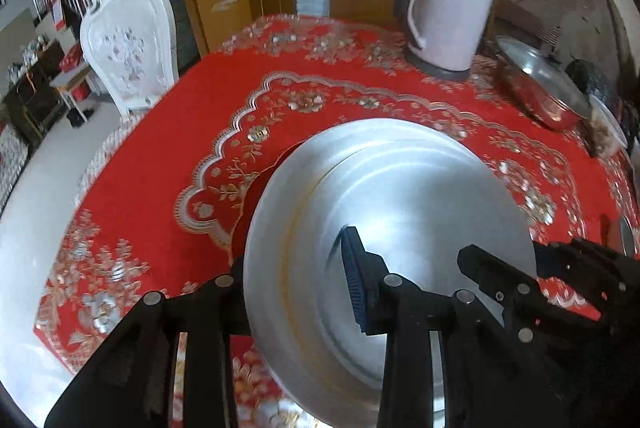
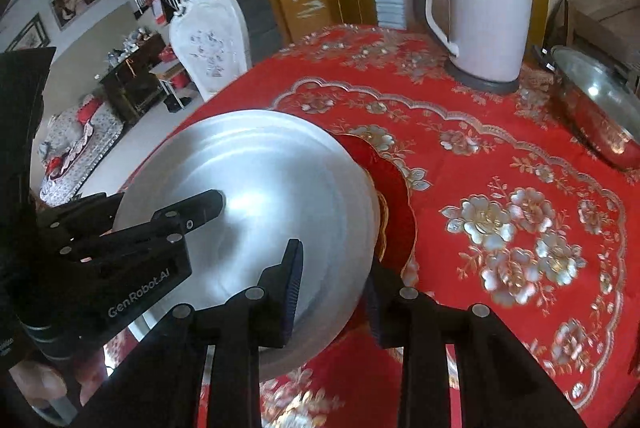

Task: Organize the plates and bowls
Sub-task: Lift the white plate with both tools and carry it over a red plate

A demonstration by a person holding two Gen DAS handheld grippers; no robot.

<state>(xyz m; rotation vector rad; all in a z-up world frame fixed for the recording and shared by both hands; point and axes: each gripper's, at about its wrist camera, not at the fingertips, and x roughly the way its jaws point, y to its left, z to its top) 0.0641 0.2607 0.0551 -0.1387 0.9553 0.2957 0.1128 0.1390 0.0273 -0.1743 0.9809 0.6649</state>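
Tongs, left (image 1: 304,292): clamped on the near-left rim of the metal plate (image 1: 400,212); one blue pad (image 1: 356,280) lies on the plate's upper face, and the opposite finger sits under or outside the rim, mostly hidden.
Tongs, right (image 2: 332,292): clamped on the near-right rim of the same plate; one pad (image 2: 294,288) sits on top and the other just beside the rim edge.
Metal plate, position: held between both tools, partly over a red plate (image 2: 394,204) with a gold scalloped edge. Whether it rests on the red plate or hangs just above it cannot be told.
Red plate, position: lying on the surface (image 1: 160,164), which carries a red floral cloth; only its far edge shows past the metal plate.
Other items: white kettle (image 1: 448,12) and lidded steel pot (image 1: 540,84), standing at the far side, well apart from the plates.
Bowls: none identifiable in either view.
Progress, judged: stacking is under way; two plates are being brought together, not yet released.
Remaining, judged: seat the metal plate centred, let go with both tools, then collect any bowls or plates outside these views.
Risk, judged: smooth metal rim may slip if one side lets go first.
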